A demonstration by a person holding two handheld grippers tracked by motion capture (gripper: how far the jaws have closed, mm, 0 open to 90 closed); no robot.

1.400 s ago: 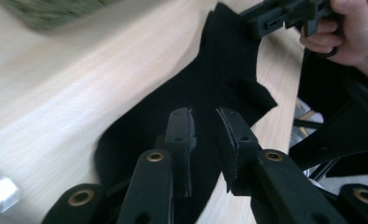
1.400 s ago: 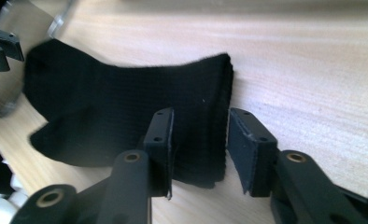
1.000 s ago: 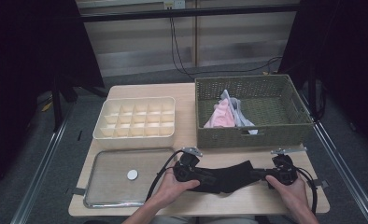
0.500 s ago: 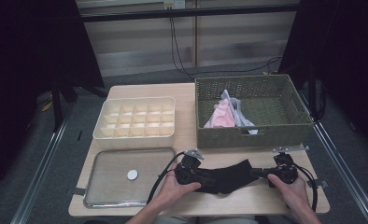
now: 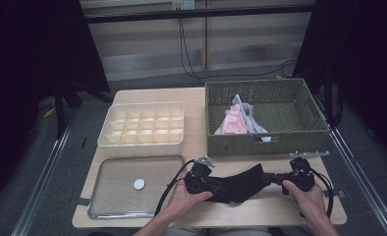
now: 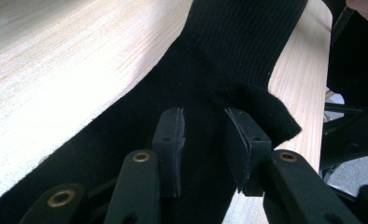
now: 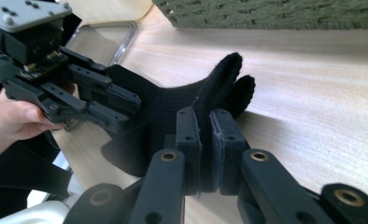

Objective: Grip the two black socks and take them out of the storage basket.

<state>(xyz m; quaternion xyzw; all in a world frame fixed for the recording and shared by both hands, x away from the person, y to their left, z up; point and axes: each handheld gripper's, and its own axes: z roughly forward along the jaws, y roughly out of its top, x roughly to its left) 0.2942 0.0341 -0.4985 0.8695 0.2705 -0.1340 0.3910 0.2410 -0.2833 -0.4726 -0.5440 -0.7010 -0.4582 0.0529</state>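
Sock [image 5: 240, 183], black, lies stretched on the table's [image 5: 260, 216] near edge between both grippers. Right gripper [image 7: 205, 135] has just clamped one end; left gripper's [image 6: 205, 140] jaws stand apart over the cloth. Divided box [image 5: 142, 123] waits unfilled, so folding and stowing seem left.

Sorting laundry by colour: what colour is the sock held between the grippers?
Black, ribbed knit; the sock shows best in the left gripper view.

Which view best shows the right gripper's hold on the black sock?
The right gripper view: the right gripper has just closed its pads on an edge of the black sock. The high view shows the sock stretched between both grippers, the pinch too small to judge. The left gripper view shows the sock's ribbed fabric.
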